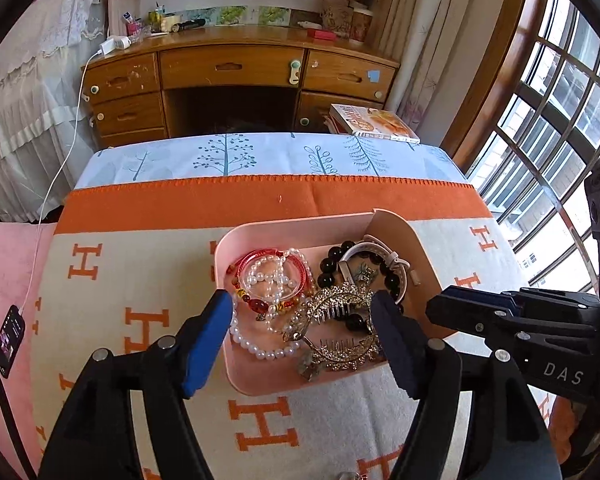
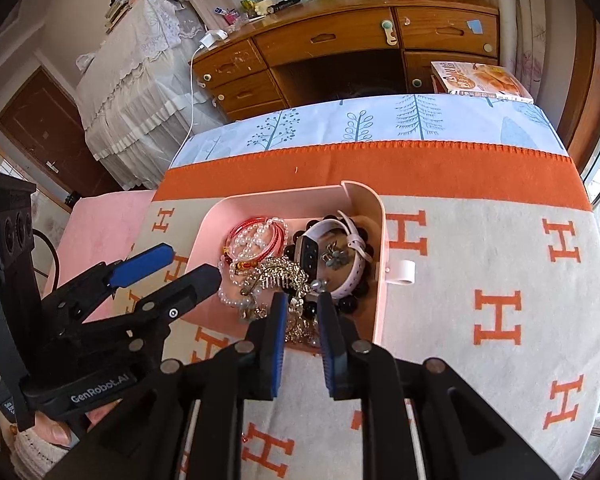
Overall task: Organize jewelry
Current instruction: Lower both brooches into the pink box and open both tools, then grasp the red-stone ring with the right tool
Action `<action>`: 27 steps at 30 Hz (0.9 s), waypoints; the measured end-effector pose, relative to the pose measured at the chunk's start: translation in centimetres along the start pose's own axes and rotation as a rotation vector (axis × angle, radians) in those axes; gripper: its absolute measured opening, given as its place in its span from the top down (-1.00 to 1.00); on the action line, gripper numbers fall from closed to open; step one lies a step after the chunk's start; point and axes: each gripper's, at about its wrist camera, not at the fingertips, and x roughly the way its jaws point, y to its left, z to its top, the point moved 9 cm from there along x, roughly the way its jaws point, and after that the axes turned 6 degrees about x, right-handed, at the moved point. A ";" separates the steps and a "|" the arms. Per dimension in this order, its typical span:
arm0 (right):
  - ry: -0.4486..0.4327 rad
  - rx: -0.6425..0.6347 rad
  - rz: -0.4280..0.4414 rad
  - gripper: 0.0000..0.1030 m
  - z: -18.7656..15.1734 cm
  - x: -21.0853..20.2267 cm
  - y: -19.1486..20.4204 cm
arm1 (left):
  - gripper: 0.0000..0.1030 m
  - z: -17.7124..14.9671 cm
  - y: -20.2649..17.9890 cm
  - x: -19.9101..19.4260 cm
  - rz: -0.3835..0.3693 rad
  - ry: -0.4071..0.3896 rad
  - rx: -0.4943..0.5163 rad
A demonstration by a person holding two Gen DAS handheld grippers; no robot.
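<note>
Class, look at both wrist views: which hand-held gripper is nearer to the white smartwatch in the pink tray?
Right. The right hand-held gripper sits just in front of the white smartwatch; the left hand-held gripper straddles the gold hair combs, further left.

Wooden desk (image 1: 236, 80), sunlit gridded window (image 1: 560, 120)

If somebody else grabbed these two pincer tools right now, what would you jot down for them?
Left gripper: open wide above the pink tray, holding nothing.
Right gripper: jaws only slightly apart over the tray's near right side, nothing visibly gripped.
Jewelry: all piled in the tray on the orange-and-cream blanket: red bracelets, pearl strands, gold rhinestone hair combs, black bead bracelet, white-strapped watch.
Done: nothing looks sorted.
Left: untangle and arrange every piece.
</note>
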 end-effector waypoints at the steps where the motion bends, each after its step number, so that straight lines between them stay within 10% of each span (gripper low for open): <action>1: -0.005 -0.002 0.005 0.54 0.0 -0.1 0.0 | -0.36 -0.1 0.1 -0.1 -0.003 0.001 -0.003; 17: -0.030 -0.134 0.067 0.49 -6.9 -3.0 2.5 | -0.36 -4.8 -0.5 -6.3 -0.035 -0.043 0.016; 27: 0.083 -0.508 0.098 0.50 -17.7 -3.4 3.3 | -0.36 -12.5 -1.6 -8.0 -0.047 -0.017 0.003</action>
